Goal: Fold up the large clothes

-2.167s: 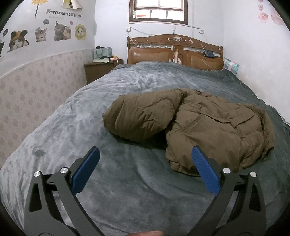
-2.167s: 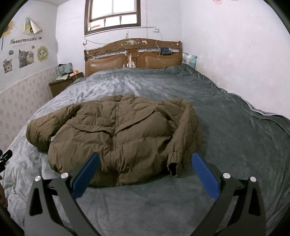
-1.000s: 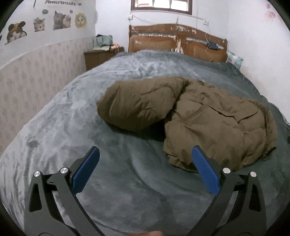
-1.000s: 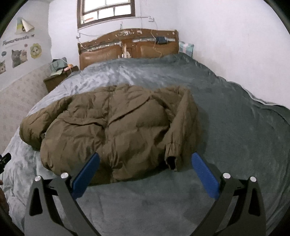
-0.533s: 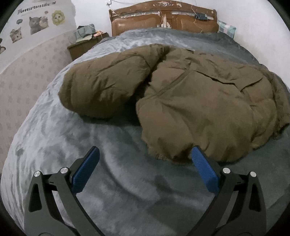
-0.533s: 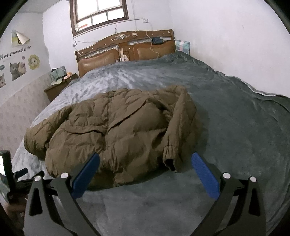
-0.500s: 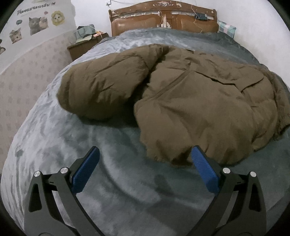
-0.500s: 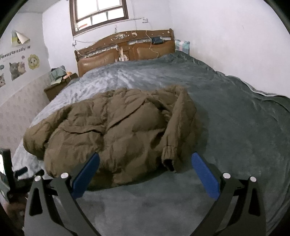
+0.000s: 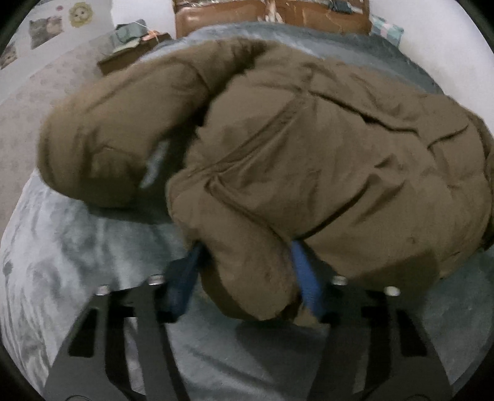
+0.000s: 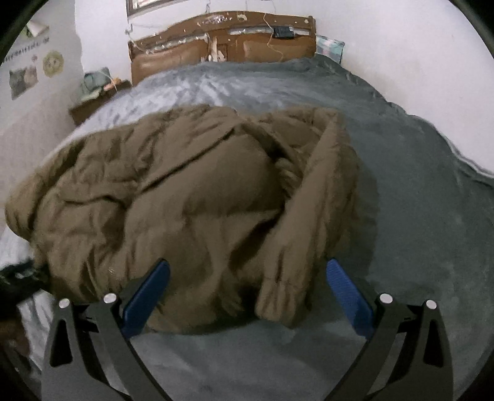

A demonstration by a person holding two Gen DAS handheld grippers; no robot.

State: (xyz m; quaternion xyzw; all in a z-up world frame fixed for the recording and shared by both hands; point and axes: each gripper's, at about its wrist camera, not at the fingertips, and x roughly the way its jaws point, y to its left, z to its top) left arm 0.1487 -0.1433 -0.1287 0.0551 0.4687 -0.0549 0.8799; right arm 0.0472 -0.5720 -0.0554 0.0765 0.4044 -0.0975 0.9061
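Left gripper [image 9: 247,277]: its two blue pads [image 9: 304,277] are closing on the near hem corner of the brown padded jacket [image 9: 308,148]; a thick fold of that hem sits between them and both pads touch the fabric. The gripper points steeply down at the bed, its black frame low over the grey blanket [image 9: 77,246].

Right gripper [image 10: 247,293]: its two blue pads [image 10: 345,293] stand wide apart and grip nothing. They straddle the jacket's near edge, with the cuff [image 10: 284,305] of one sleeve lying between them, untouched. This gripper also tilts down toward the bed.

Jacket position: one jacket, lying crumpled on the blanket, well short of the wooden headboard [image 10: 222,43] and nearer the foot of the bed. One sleeve is bunched on the jacket's left side; the other runs down its right side, away from the headboard.

Count: two grippers, one jacket, one headboard, one nightstand [image 10: 95,101] left of the headboard. Cat stickers [image 9: 43,27] mark the wall left of the headboard; their number cannot be determined.
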